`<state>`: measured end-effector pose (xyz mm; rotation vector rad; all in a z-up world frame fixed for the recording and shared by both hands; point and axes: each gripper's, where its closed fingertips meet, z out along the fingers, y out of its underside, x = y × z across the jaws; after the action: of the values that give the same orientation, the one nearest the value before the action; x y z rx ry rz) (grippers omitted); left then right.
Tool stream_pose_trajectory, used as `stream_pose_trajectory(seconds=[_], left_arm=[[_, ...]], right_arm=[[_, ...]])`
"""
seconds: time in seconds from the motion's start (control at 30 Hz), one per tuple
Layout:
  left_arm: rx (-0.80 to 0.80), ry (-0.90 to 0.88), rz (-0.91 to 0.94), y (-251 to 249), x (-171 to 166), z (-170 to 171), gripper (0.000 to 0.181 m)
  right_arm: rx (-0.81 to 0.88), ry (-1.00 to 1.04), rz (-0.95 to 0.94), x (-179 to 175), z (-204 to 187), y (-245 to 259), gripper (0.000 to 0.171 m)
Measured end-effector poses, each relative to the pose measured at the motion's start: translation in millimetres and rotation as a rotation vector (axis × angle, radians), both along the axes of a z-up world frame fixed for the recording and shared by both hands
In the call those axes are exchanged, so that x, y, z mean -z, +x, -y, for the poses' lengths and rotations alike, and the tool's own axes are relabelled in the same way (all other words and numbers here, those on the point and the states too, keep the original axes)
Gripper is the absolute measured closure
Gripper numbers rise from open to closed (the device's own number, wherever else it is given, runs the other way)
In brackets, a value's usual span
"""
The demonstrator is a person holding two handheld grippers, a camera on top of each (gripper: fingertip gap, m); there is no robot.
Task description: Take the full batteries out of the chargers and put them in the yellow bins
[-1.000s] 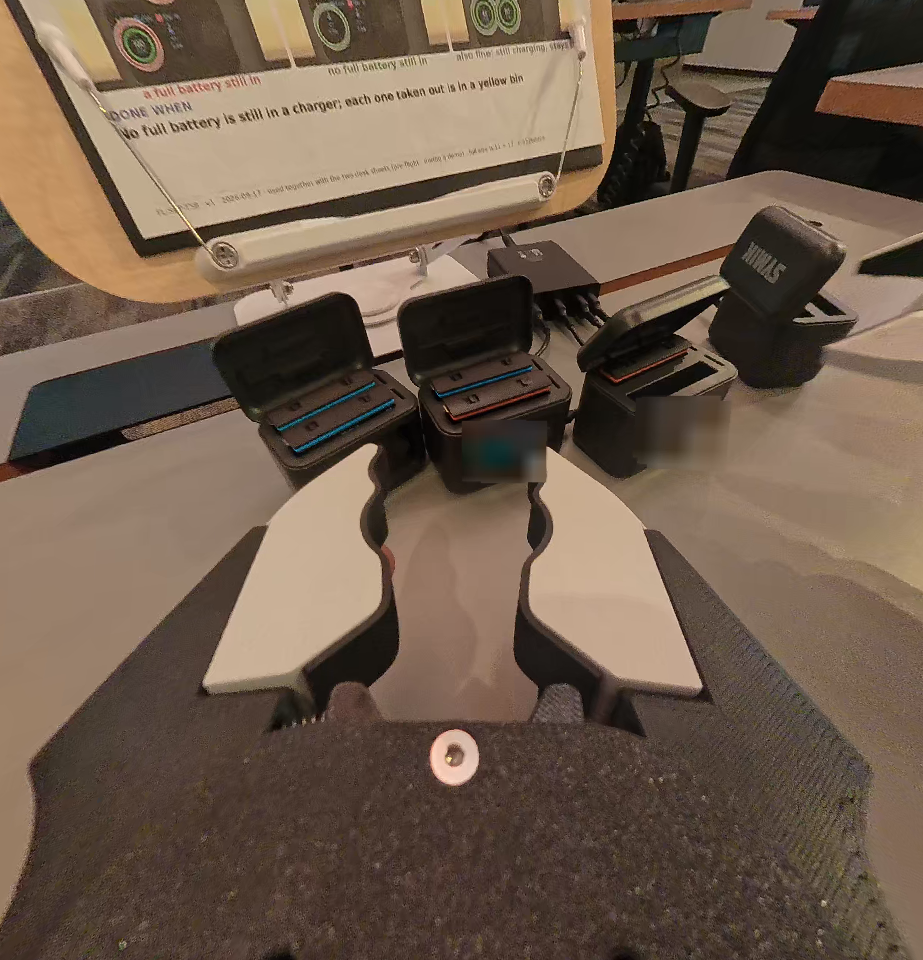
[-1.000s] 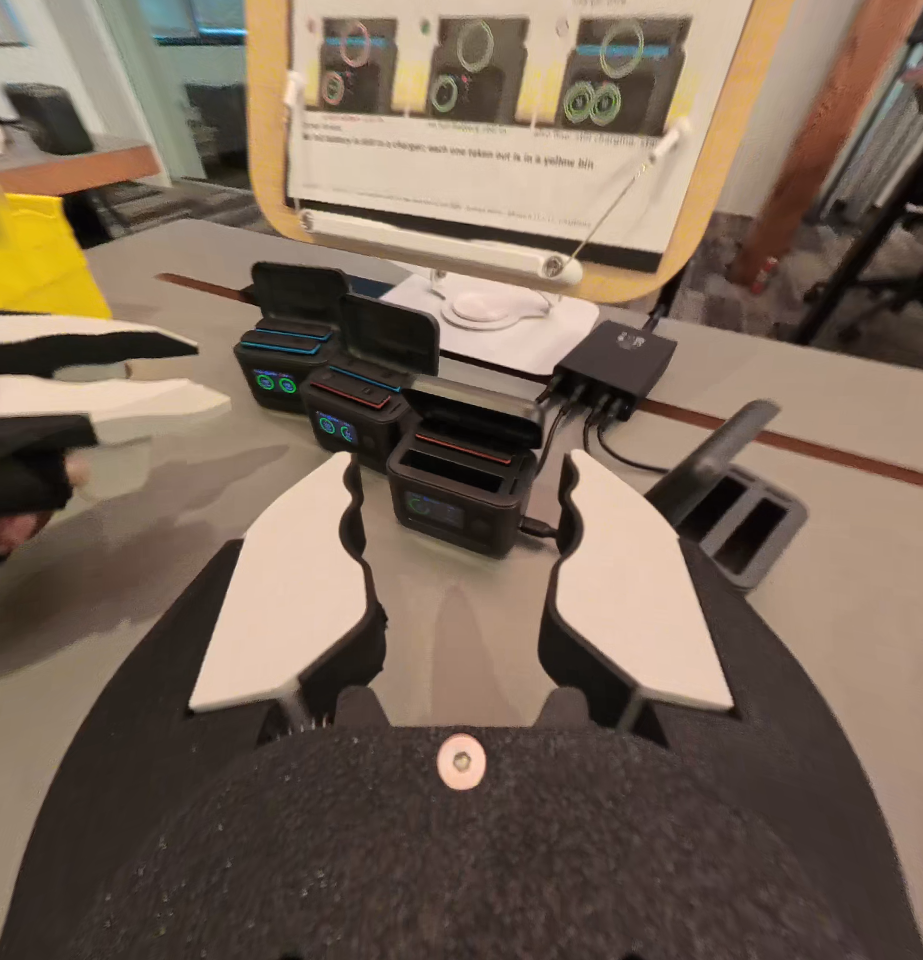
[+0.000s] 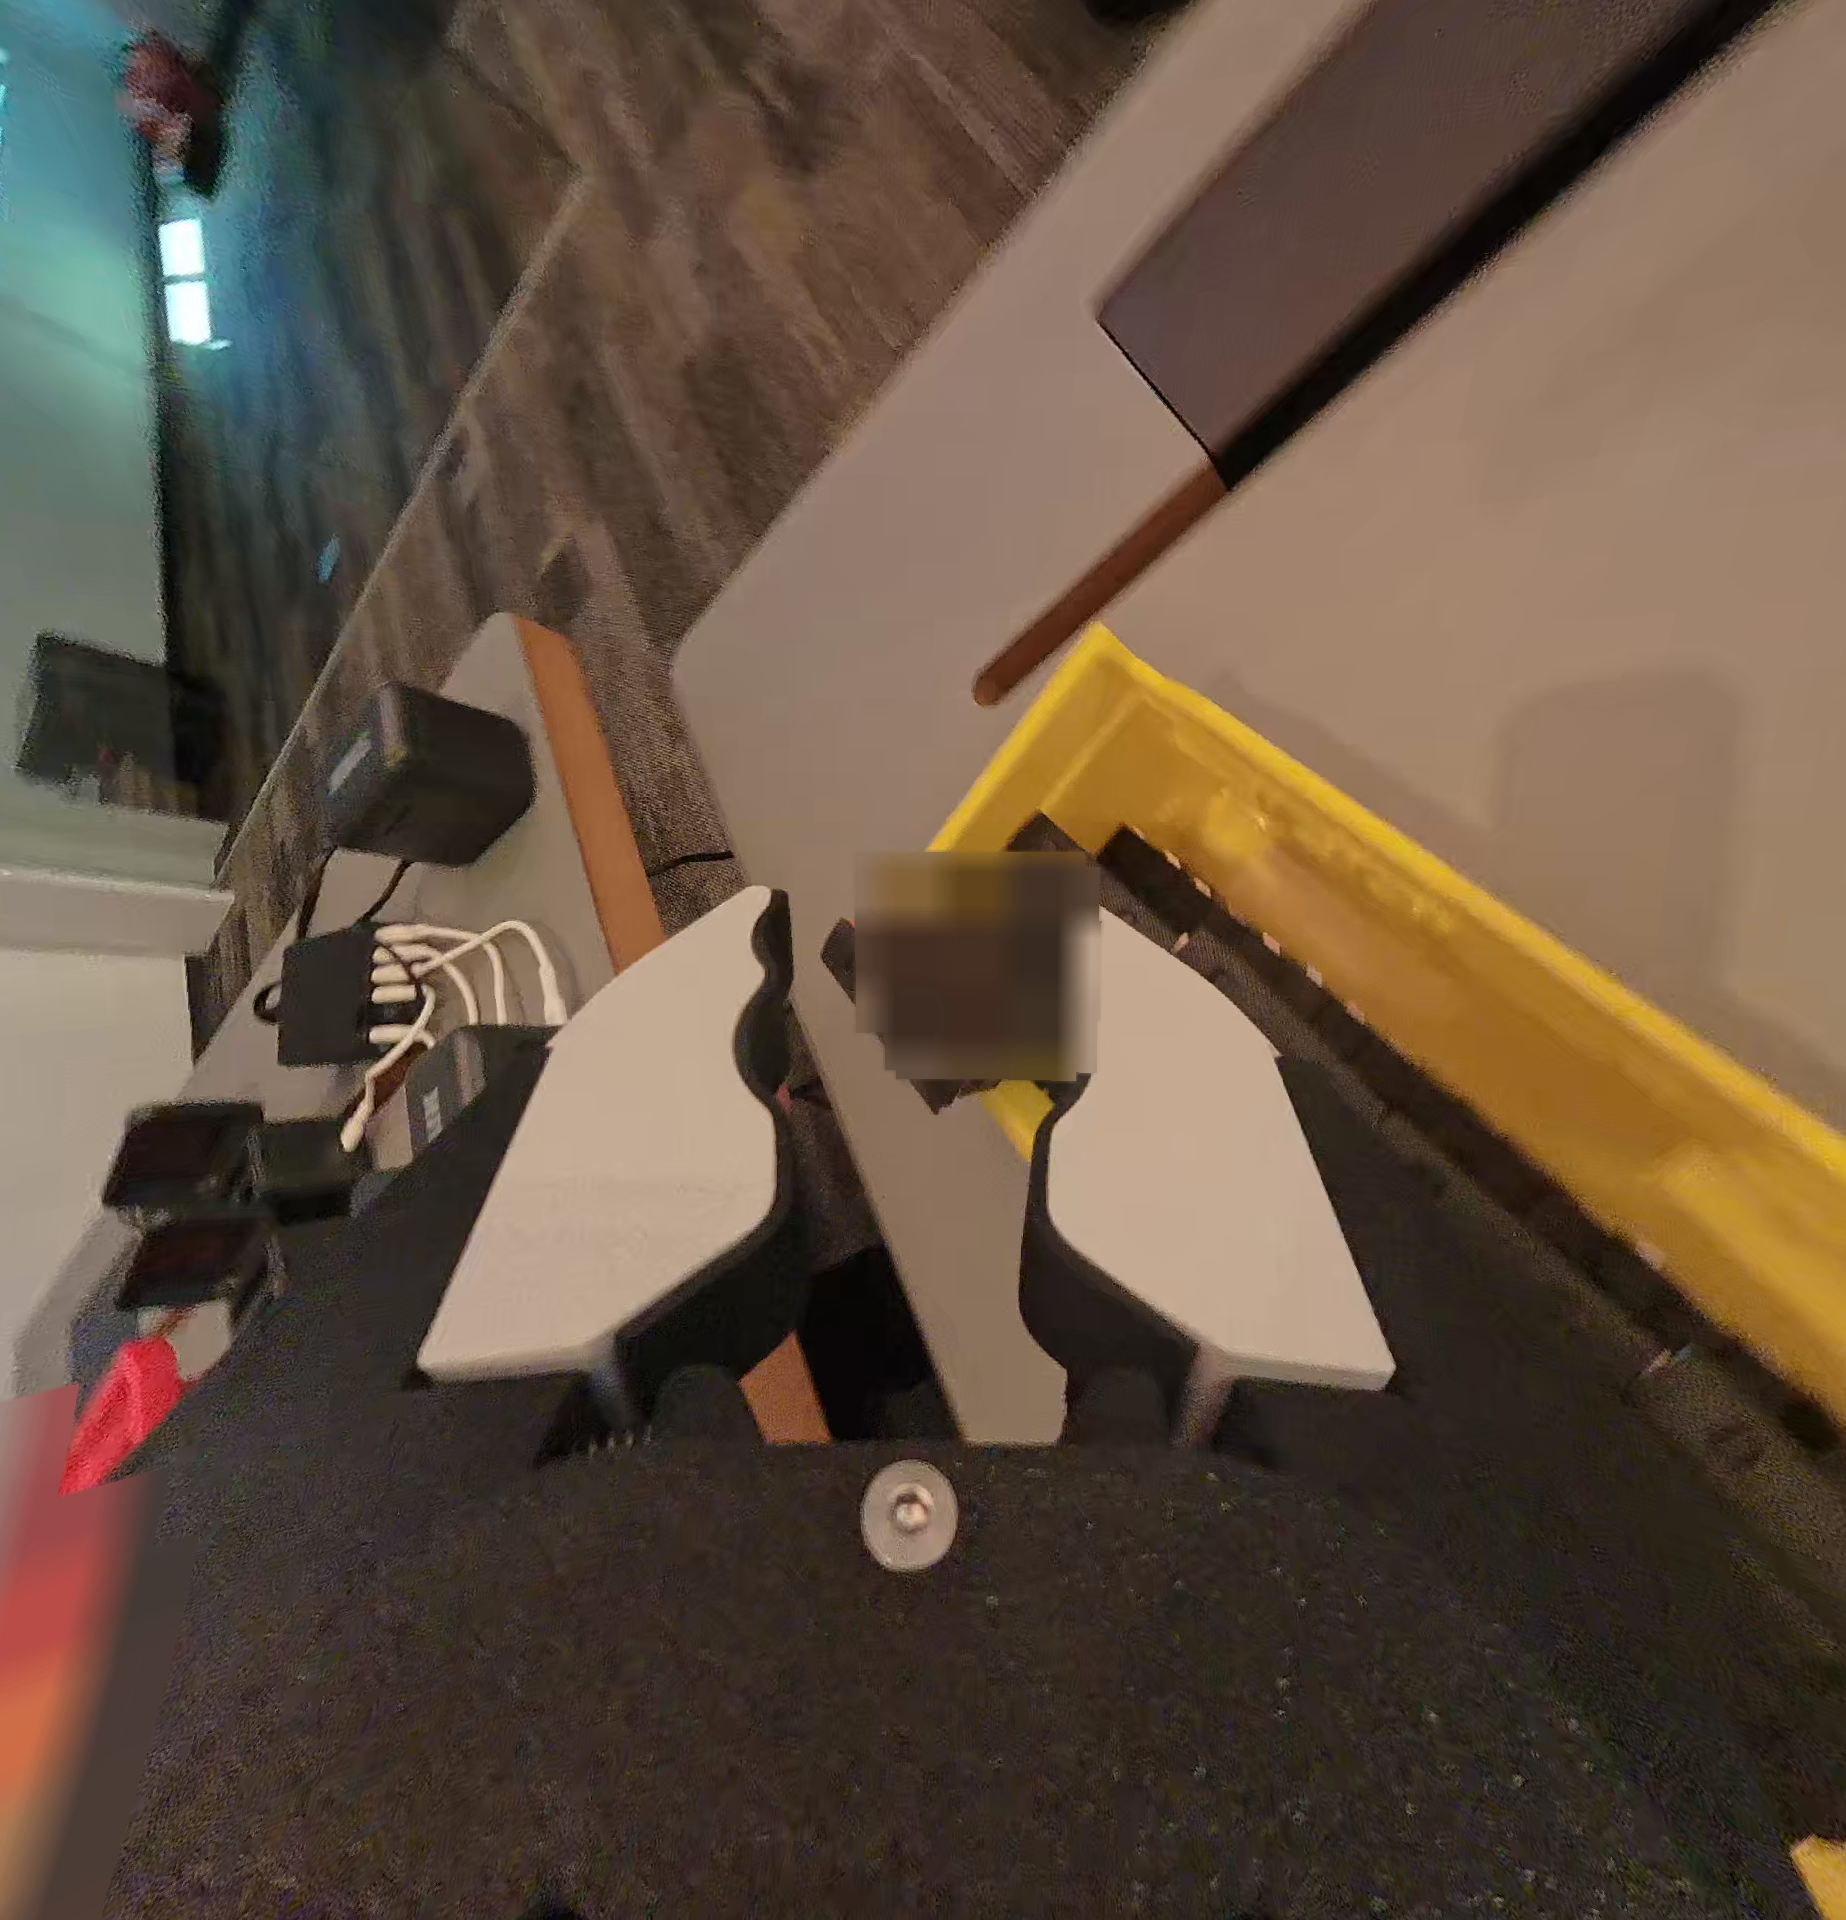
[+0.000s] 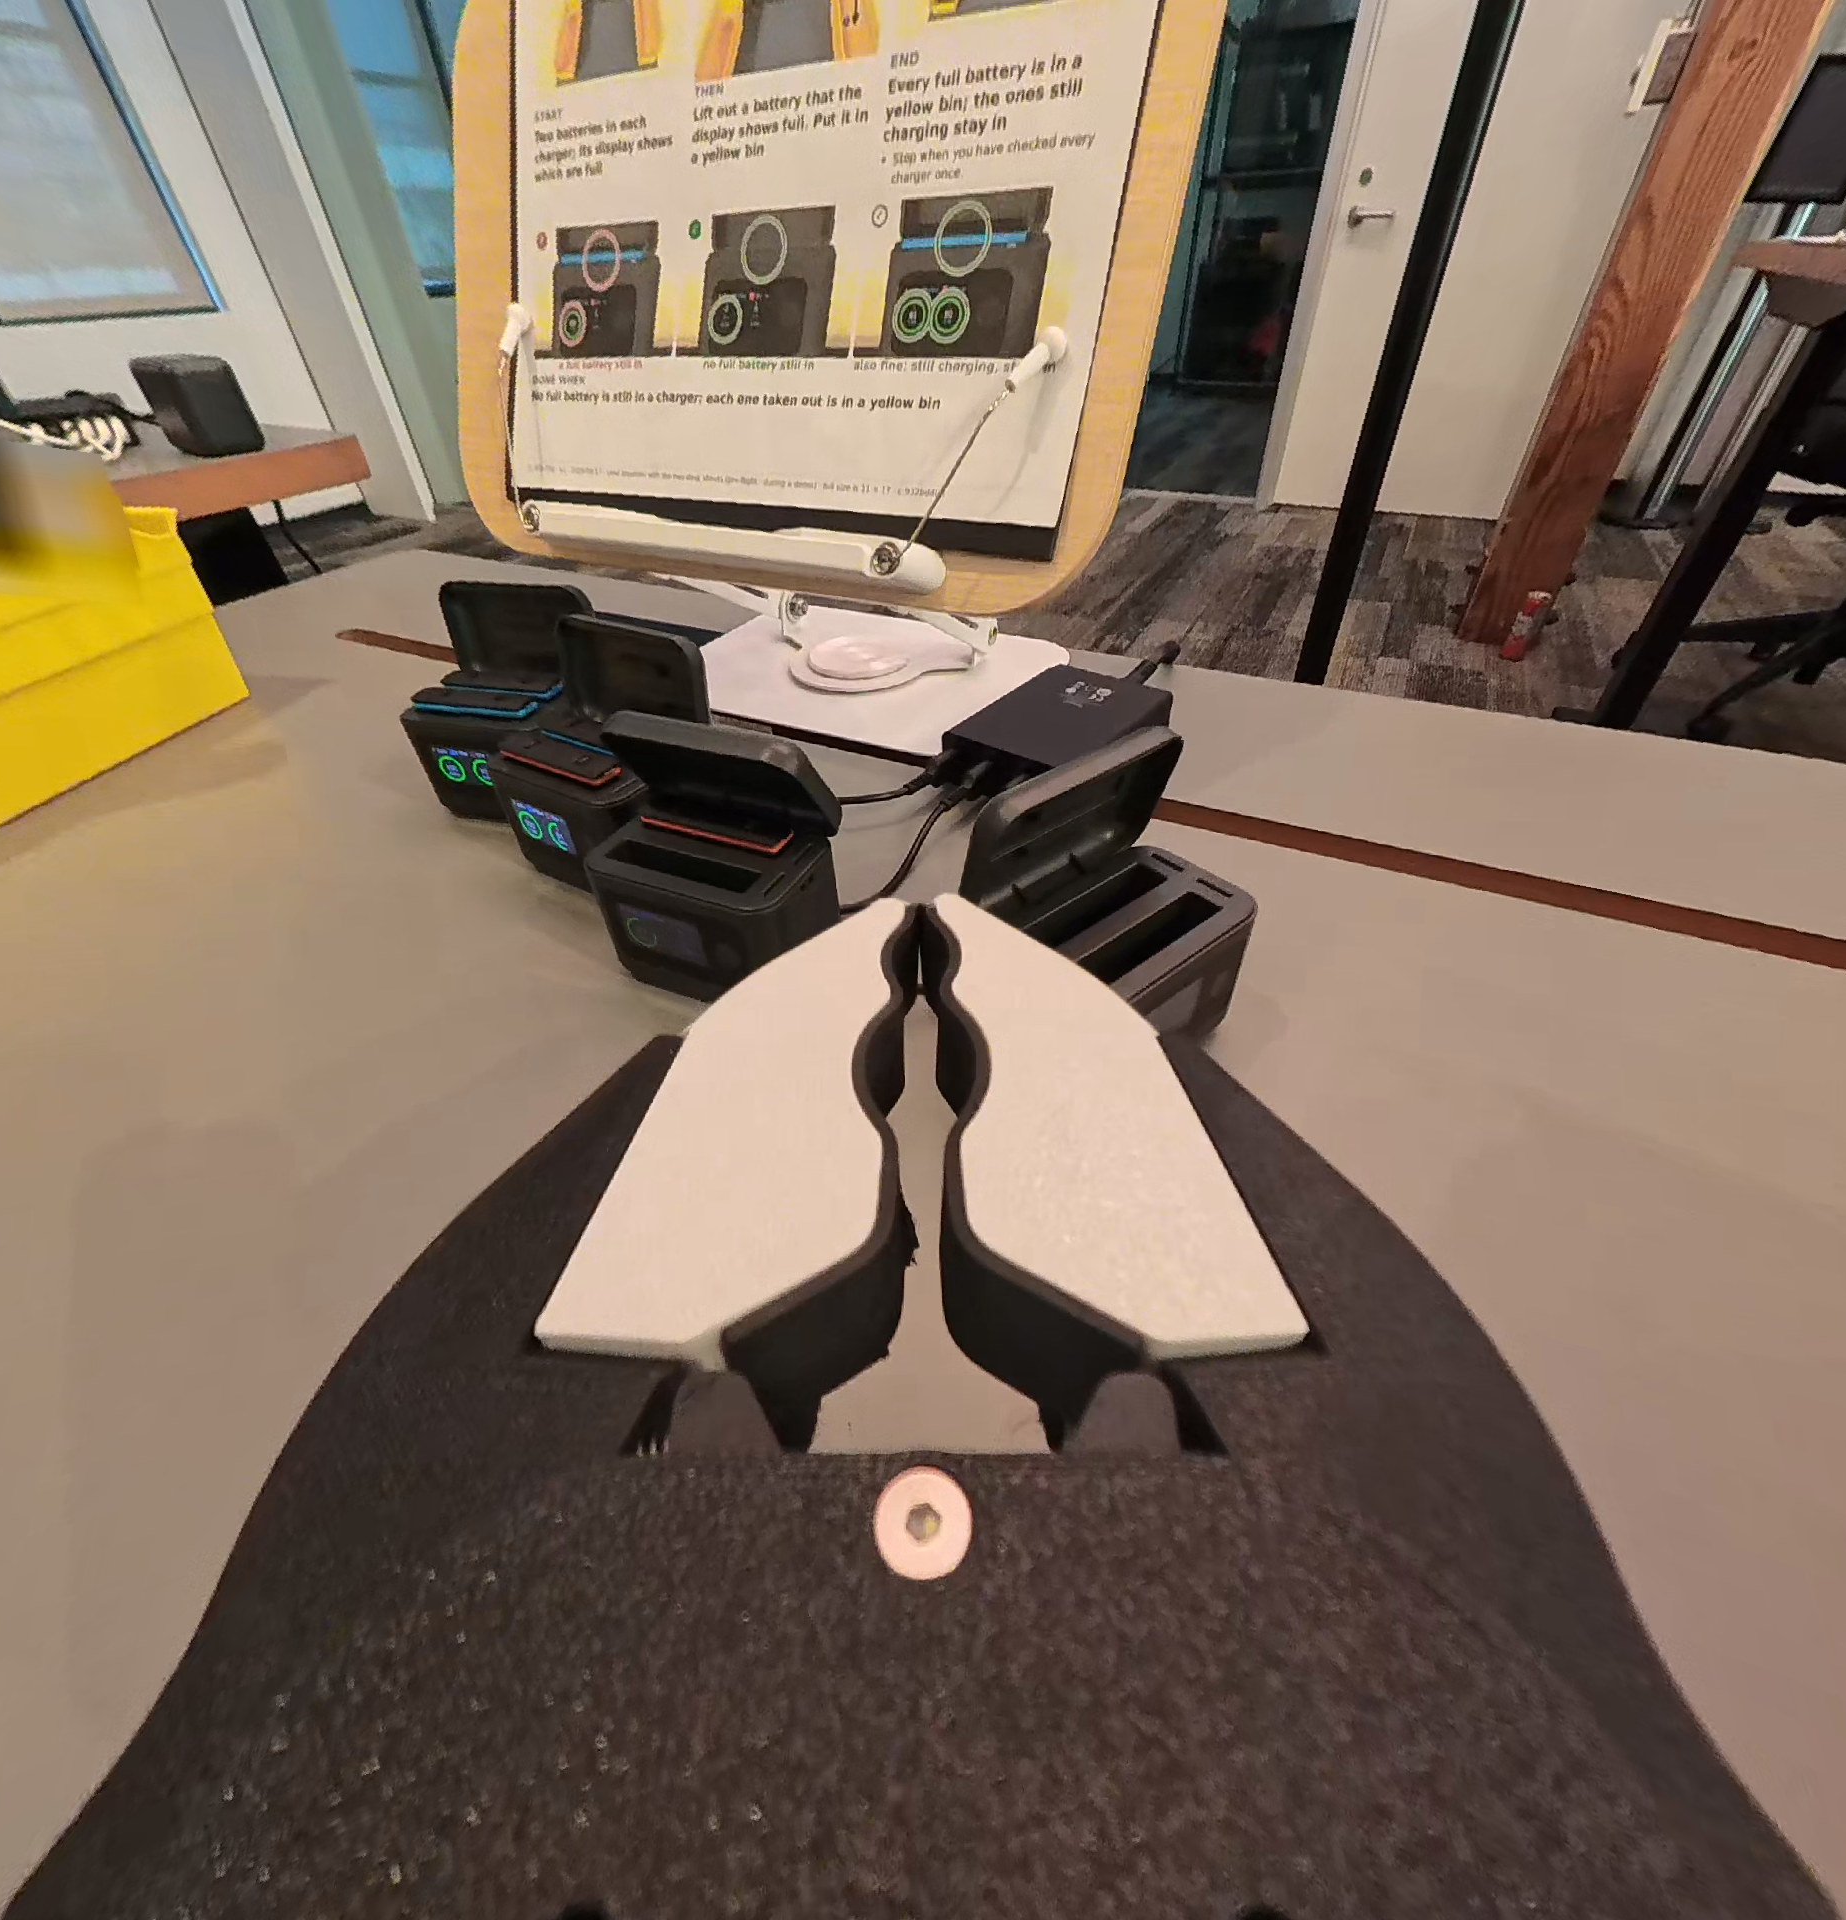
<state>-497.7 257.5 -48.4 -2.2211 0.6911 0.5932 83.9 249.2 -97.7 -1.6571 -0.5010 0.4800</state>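
With my right gripper jaws pressed together and empty by the chargers, five batteries are left, while my left gripper holds a blurred dark thing at the yellow bin, grip unclear.

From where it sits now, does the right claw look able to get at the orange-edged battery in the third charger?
Probably yes, once it opens. The right claw is shut just in front of the chargers, and the orange-edged battery stands exposed under the raised lid. Only bare table lies between them.
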Motion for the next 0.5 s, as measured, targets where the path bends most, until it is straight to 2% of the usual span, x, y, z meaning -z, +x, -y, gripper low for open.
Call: stream_pose_trajectory(seconds=[0.23, 0.5], left_arm=[[0.201, -0.405, -0.175, -15, 32, 9, 0.125], [0.299, -0.597, -0.240, -20, 47, 4, 0.116]], right_arm=[[-0.030, -0.029, 0.036, 11, 1, -5, 0.171], [-0.077, -0.033, 0.084, 20, 4, -14, 0.171]])
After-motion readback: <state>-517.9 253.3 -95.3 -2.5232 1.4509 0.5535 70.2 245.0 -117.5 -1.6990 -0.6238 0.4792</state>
